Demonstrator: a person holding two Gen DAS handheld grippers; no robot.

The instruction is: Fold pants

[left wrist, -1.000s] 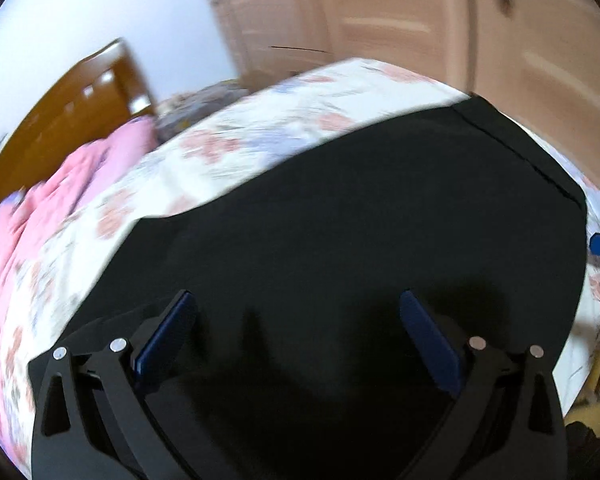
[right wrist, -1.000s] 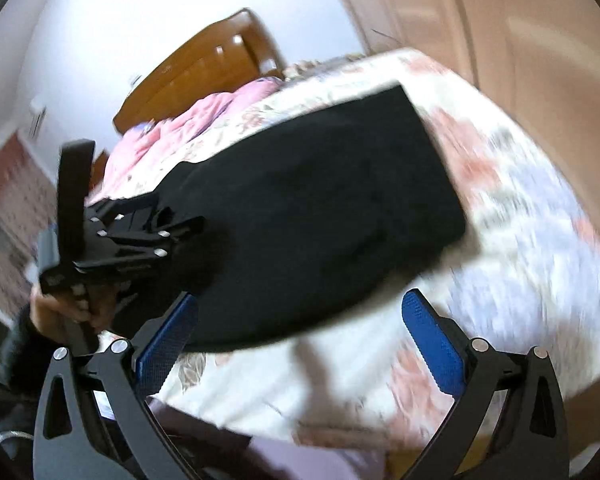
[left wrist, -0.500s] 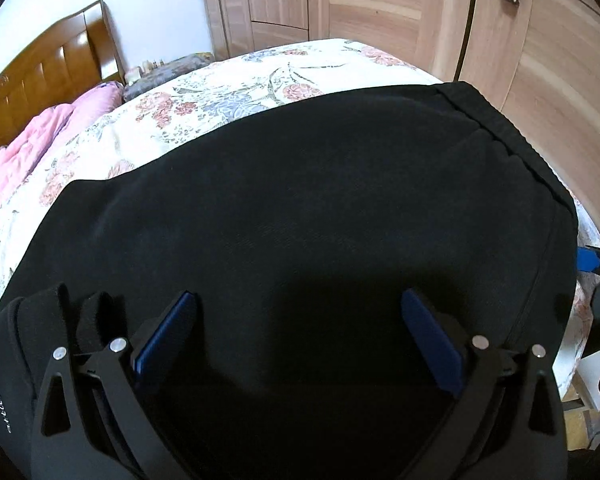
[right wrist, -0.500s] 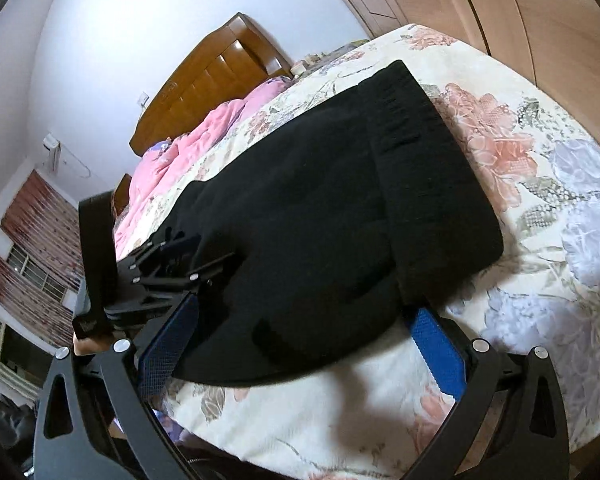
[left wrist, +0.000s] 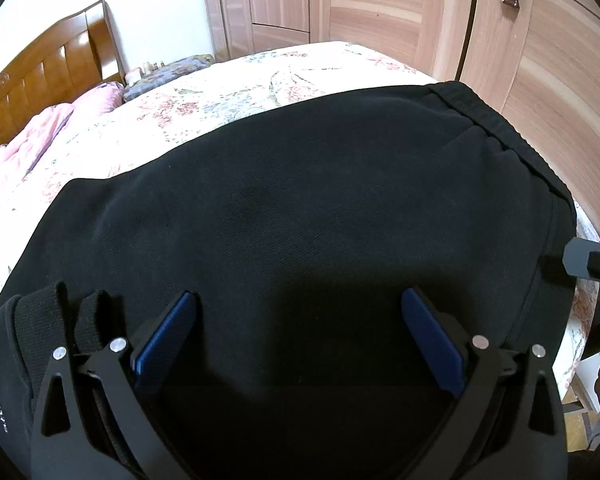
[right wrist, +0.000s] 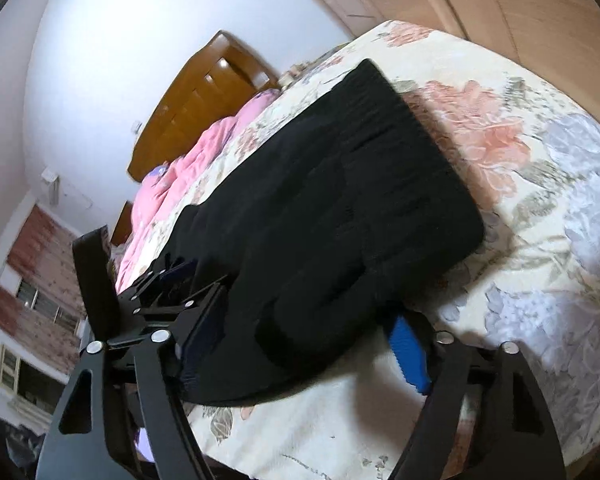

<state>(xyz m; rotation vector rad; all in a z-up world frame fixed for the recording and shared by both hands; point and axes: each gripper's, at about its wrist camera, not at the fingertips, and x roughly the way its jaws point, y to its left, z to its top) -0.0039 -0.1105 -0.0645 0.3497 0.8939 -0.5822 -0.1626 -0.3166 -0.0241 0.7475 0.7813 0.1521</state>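
Observation:
Black pants (left wrist: 300, 208) lie folded on a floral bedsheet (left wrist: 228, 92), waistband toward the wardrobe on the right. My left gripper (left wrist: 298, 336) is open, its blue pads low over the near part of the pants, with the ribbed cuffs (left wrist: 60, 320) just to its left. In the right wrist view the pants (right wrist: 340, 200) fill the middle. My right gripper (right wrist: 300, 348) is open, its jaws straddling the near edge of the pants. The left gripper also shows there (right wrist: 168, 280), at the pants' left end.
A wooden headboard (left wrist: 44, 72) and pink blanket (left wrist: 40, 128) lie at the far left. Wooden wardrobe doors (left wrist: 420, 12) stand close behind the bed. The bed's edge (right wrist: 340, 432) runs just below my right gripper. A window (right wrist: 24, 304) shows at far left.
Both grippers have come closer to the pants. The right gripper moved from above the bare sheet to straddle the near edge. The left gripper settled low over the cuff end.

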